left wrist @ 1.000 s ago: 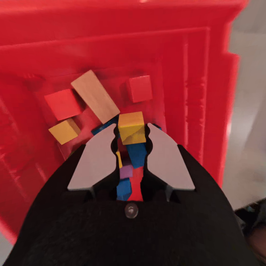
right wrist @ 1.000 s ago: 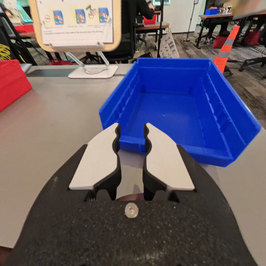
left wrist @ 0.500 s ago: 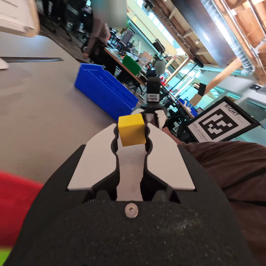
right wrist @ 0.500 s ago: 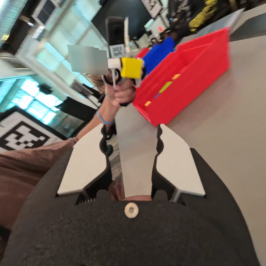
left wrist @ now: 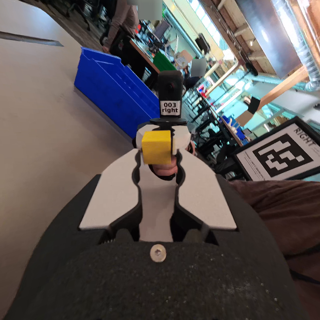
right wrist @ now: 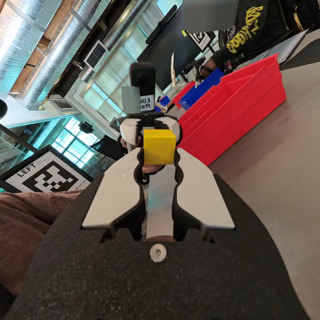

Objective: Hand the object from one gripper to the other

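A yellow cube (left wrist: 156,149) sits between the tips of both grippers, which face each other above the grey table (left wrist: 43,138). My right gripper (right wrist: 159,152) is shut on the cube (right wrist: 159,147), with its pads against both side faces. My left gripper (left wrist: 159,152) still brackets the cube, but a thin gap shows at its right pad, so it is slightly open. The right gripper also shows head-on in the left wrist view (left wrist: 161,138). The left gripper shows behind the cube in the right wrist view (right wrist: 149,128).
A blue bin (left wrist: 110,93) stands on the table on the right gripper's side. A red bin (right wrist: 233,121) stands on the left gripper's side. Framed marker boards (left wrist: 280,152) (right wrist: 45,176), a brown sleeve (left wrist: 277,216) and people at desks fill the background.
The left gripper lifted the cube out of the red bin and swung to face the right gripper. The right gripper came in and closed on the cube. The left jaws eased apart a little.
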`<state>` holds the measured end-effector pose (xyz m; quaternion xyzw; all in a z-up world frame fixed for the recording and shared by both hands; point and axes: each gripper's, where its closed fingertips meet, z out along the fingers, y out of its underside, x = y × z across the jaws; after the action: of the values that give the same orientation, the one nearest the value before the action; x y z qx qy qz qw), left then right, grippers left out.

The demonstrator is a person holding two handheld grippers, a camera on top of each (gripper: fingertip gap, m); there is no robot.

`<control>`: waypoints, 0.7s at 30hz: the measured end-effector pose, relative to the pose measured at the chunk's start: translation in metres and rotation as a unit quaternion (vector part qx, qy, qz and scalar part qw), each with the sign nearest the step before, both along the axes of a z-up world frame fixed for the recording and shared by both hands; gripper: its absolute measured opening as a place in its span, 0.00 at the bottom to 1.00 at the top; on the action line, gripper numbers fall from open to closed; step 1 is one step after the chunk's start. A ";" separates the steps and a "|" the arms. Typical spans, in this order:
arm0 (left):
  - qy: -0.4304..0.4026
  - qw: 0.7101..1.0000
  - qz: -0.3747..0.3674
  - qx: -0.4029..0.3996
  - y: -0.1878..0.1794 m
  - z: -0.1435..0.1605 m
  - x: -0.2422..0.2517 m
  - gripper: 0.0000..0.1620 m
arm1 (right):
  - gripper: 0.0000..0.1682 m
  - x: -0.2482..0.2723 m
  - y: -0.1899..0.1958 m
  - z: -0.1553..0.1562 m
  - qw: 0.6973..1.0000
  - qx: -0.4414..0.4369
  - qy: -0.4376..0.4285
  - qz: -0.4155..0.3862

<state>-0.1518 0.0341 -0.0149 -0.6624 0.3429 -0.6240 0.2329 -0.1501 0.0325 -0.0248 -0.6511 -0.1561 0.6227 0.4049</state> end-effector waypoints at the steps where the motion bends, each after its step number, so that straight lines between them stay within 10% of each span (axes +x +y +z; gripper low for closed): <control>1: -0.006 1.000 0.029 -0.001 -0.001 0.000 -0.008 0.33 | 0.20 0.005 -0.002 0.003 1.000 0.005 -0.003 -0.001; 6: 0.073 0.985 0.154 0.037 -0.051 -0.063 -0.065 0.42 | 0.20 0.080 0.002 0.050 0.989 0.069 -0.064 -0.113; 10: 0.150 0.963 0.213 0.069 -0.082 -0.113 -0.101 0.37 | 0.20 0.214 0.020 0.083 0.915 0.070 -0.226 -0.326; 14: 0.146 0.965 0.200 0.086 -0.087 -0.104 -0.097 0.36 | 0.20 0.343 0.055 0.026 0.781 -0.076 -0.448 -0.429; 21: 0.193 0.956 0.191 0.116 -0.087 -0.115 -0.096 0.35 | 0.20 0.406 0.100 -0.124 0.678 -0.310 -0.580 -0.328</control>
<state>-0.2474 -0.0530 -0.1297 -0.7917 0.3181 -0.3846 0.3524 0.2561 0.1326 -0.1488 -0.9794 0.0661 -0.0396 0.1868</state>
